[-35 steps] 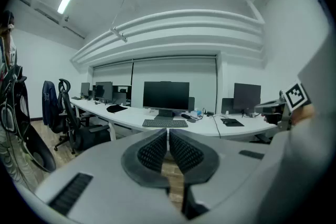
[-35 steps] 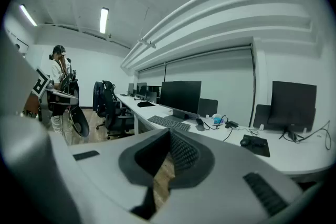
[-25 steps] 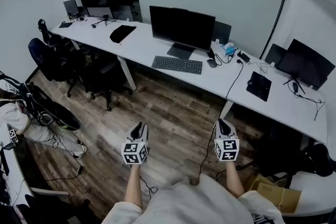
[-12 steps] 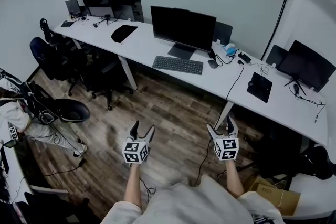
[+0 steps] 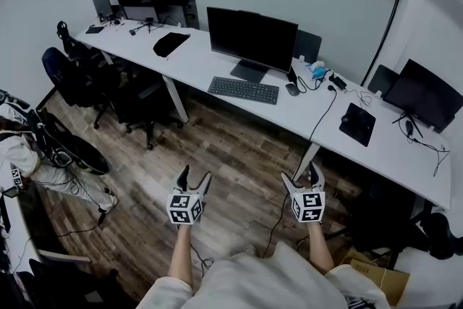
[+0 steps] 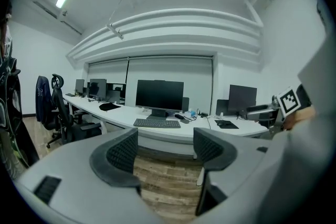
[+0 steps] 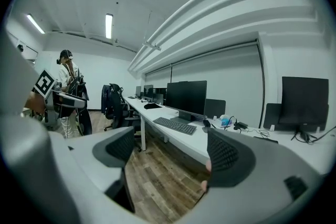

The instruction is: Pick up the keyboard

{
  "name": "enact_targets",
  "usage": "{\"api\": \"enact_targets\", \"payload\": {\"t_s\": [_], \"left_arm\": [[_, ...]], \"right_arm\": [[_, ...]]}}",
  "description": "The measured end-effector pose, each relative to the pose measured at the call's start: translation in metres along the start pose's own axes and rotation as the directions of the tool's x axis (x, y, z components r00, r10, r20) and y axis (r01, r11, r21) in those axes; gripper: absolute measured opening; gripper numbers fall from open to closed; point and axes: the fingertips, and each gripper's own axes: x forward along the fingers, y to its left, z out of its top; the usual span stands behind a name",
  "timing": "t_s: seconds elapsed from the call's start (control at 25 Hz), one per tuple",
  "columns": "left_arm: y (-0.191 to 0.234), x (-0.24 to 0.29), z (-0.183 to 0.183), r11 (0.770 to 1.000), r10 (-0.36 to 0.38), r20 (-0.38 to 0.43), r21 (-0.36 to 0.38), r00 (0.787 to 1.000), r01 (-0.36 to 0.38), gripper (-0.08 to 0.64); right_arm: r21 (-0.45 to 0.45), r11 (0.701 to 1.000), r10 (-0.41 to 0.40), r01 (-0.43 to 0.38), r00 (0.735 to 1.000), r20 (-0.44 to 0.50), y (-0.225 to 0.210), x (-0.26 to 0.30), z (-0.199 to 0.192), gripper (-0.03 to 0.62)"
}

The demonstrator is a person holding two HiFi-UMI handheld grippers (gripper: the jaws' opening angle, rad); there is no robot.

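Note:
A dark keyboard (image 5: pixel 243 89) lies on the long white desk (image 5: pixel 210 69) in front of a black monitor (image 5: pixel 251 36). It also shows far off in the left gripper view, keyboard (image 6: pixel 156 123), and in the right gripper view, keyboard (image 7: pixel 178 125). Both grippers hang over the wooden floor, well short of the desk. My left gripper (image 5: pixel 194 177) stands open with nothing between its fingers. My right gripper (image 5: pixel 301 175) is open and empty too. In the left gripper view the left gripper (image 6: pixel 165 149) frames only floor and desk; the right gripper (image 7: pixel 173 150) does likewise.
A mouse (image 5: pixel 291 88), cables and a small blue box (image 5: pixel 315 68) lie right of the keyboard. A second monitor (image 5: pixel 419 92) and a black pad (image 5: pixel 356 124) stand at the right end. Office chairs (image 5: pixel 137 101) crowd the left; a person (image 7: pixel 66 93) stands at left.
Both grippers' jaws went from shut to open. The two hands shifted slightly forward over the floor toward the desk.

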Motion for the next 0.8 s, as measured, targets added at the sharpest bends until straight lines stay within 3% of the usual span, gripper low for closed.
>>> {"api": "enact_targets", "payload": {"t_s": [0.8], "left_arm": [[0.007, 0.033, -0.008, 1.000, 0.031, -0.019, 0.005, 0.999, -0.031, 0.308]], "right_arm": [[0.000, 1.000, 0.023, -0.023, 1.000, -0.017, -0.011, 0.042, -0.009, 0.419]]}}
